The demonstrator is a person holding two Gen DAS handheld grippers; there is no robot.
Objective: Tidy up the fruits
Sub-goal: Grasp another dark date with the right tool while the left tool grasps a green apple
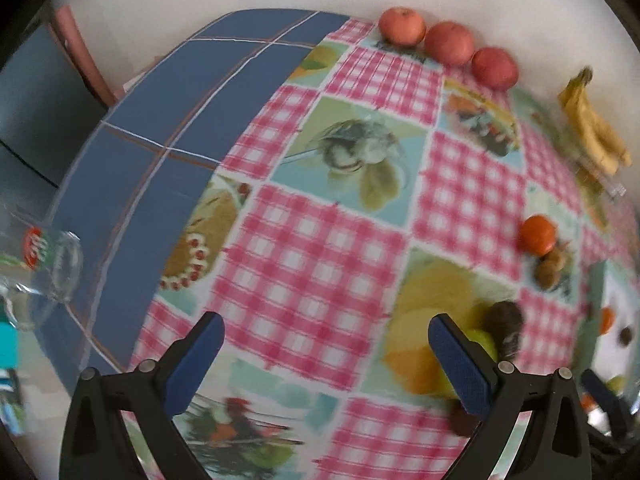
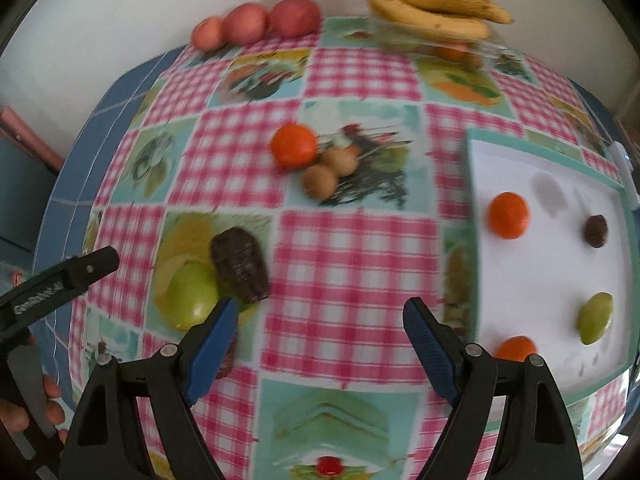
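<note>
In the right wrist view my right gripper (image 2: 320, 312) hangs open and empty over the checked tablecloth (image 2: 352, 264). Just left of it lie a green fruit (image 2: 192, 296) and a dark brown ridged fruit (image 2: 240, 264), touching. Farther out sit an orange (image 2: 294, 146) and two kiwis (image 2: 340, 160). A white tray with a teal rim (image 2: 472, 136) at the right holds two oranges (image 2: 509, 215), a small dark fruit (image 2: 596, 231) and a green fruit (image 2: 596, 318). My left gripper (image 1: 324, 332) is open and empty; the green fruit (image 1: 484, 344) and dark fruit (image 1: 506, 320) lie just beyond its right finger.
Three red apples (image 2: 245, 23) line the far edge by the wall. Bananas (image 2: 432, 8) rest on a clear glass dish (image 2: 460, 46). A clear glass (image 1: 52, 268) stands off the table's left side. A hand (image 2: 52, 400) holds the left gripper's handle.
</note>
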